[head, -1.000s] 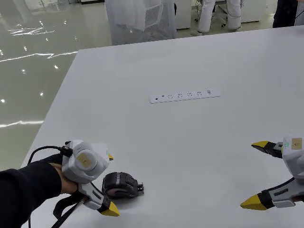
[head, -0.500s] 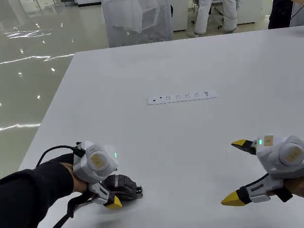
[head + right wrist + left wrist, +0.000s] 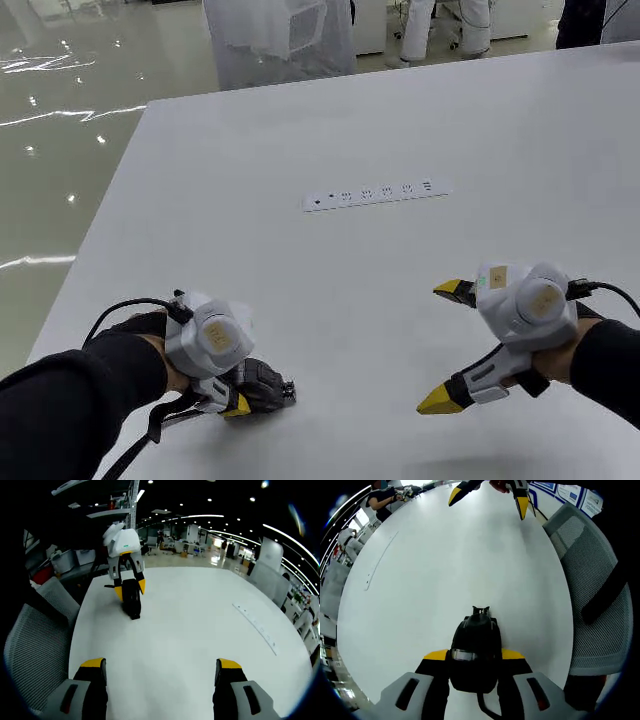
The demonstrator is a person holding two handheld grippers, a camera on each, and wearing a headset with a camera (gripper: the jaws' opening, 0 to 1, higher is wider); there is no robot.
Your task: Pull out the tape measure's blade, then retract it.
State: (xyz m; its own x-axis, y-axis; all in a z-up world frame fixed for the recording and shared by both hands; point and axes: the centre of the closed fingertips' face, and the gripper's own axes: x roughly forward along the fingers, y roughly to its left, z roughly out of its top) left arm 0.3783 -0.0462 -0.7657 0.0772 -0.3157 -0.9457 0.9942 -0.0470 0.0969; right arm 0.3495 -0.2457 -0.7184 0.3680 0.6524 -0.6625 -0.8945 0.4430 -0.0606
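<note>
A black tape measure point(image 3: 264, 384) lies on the white table point(image 3: 330, 290) near its front left corner. My left gripper point(image 3: 246, 396) is shut on its case, one yellow tip showing beside it. In the left gripper view the tape measure point(image 3: 475, 647) sits clamped between the yellow-tipped jaws of the left gripper point(image 3: 474, 654), its blade tab point(image 3: 480, 611) pointing away and the blade still inside. My right gripper point(image 3: 447, 345) hovers open to the right, holding nothing. In its own view the right gripper point(image 3: 160, 665) faces the left gripper point(image 3: 123, 545) and the tape measure point(image 3: 131, 598).
A white power strip point(image 3: 370, 194) lies flat at the table's middle, also seen in the right gripper view as the power strip point(image 3: 256, 626). A grey mesh chair point(image 3: 594, 585) stands at the table's near side. People in white stand beyond the far edge, on a glossy floor.
The left gripper's jaws have closed on the tape measure, which they stood open around before. The right gripper has moved left, closer to the left one.
</note>
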